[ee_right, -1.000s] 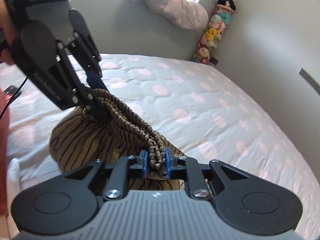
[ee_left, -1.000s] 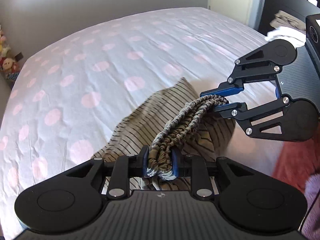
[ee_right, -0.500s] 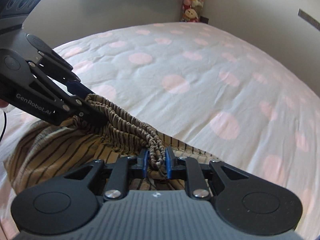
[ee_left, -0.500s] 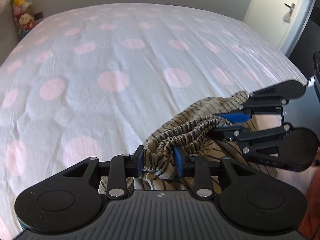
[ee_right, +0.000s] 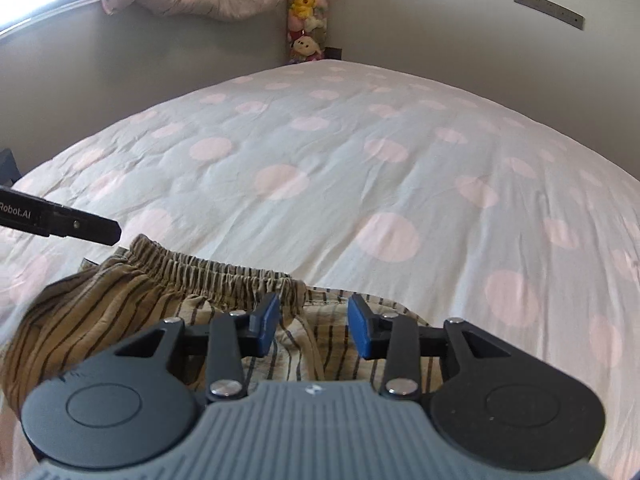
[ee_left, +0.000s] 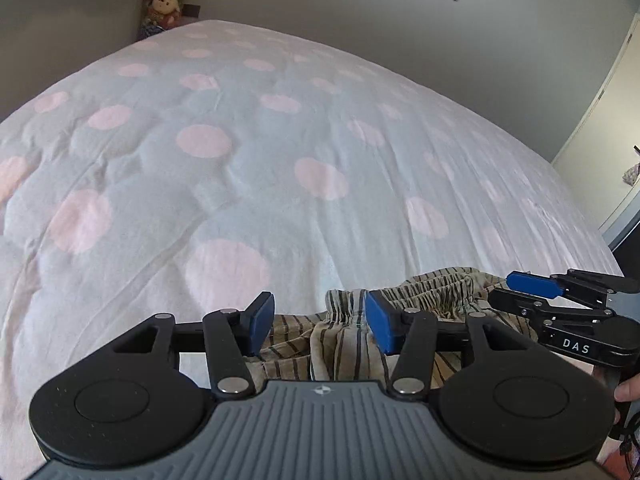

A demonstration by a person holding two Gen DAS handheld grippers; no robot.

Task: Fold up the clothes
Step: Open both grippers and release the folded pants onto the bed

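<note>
Tan striped shorts, elastic waistband, rumpled on bedspread

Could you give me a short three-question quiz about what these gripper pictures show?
1. True or false: the left gripper is open, its pads apart.
2. What do the striped shorts lie on: A) a wooden table, B) a dotted bedspread, C) a red carpet?
3. Fill in: the right gripper is ____, clamping nothing.

Key
1. True. The elastic waistband sits between the pads, unclamped.
2. B.
3. Open.
</note>
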